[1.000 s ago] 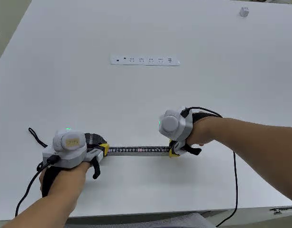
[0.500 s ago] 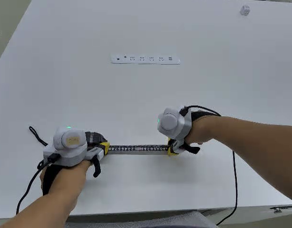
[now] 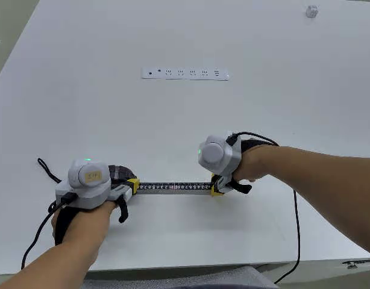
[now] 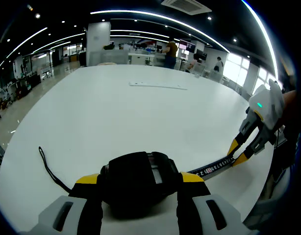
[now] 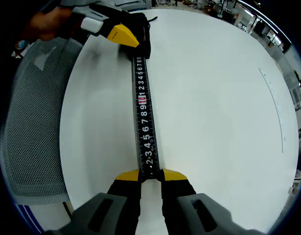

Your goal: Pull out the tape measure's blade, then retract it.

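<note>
A black tape measure case sits on the white table, and my left gripper is shut on it; from the head view the case lies at the front left beside that gripper. Its grey numbered blade runs to the right, flat on the table. My right gripper is shut on the blade's end. In the right gripper view the blade stretches away from my gripper to the case.
A white power strip lies flat mid-table, farther back. A small grey object rests near the far right edge. A black cord trails from the case's left. A mesh chair stands at the table's near edge.
The right gripper has slid a little to the left toward the case, so the exposed blade is slightly shorter. The left gripper holds still.
</note>
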A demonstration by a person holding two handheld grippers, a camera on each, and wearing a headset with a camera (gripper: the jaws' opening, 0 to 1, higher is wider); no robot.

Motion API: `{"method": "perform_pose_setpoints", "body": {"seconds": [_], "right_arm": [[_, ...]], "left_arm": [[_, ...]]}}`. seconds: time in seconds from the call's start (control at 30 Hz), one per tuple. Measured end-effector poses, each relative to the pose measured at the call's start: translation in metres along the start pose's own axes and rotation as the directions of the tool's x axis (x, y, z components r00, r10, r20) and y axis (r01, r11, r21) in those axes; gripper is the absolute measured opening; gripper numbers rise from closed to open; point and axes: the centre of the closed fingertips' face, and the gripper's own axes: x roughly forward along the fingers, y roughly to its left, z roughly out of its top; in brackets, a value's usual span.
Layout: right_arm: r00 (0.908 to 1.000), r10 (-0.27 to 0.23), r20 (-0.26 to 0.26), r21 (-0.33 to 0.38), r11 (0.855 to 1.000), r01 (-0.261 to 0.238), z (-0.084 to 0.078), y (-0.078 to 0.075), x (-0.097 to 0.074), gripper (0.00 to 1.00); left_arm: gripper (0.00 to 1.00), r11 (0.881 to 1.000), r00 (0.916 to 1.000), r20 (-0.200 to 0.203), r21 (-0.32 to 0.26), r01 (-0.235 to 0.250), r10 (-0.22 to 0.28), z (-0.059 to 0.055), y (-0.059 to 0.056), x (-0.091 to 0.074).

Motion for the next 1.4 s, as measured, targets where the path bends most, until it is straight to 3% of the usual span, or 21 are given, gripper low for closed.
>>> {"method": "perform_pose_setpoints", "body": {"seconds": [1.4], "right_arm": [[0.9999, 0.006, 0.013, -0.009, 1.000, -0.006, 0.015, 0.002, 0.004, 0.15]], "left_arm": [[0.58, 1.000, 1.0000, 0.001, -0.004, 0.007, -0.007, -0.001, 0.001, 0.003]]}}
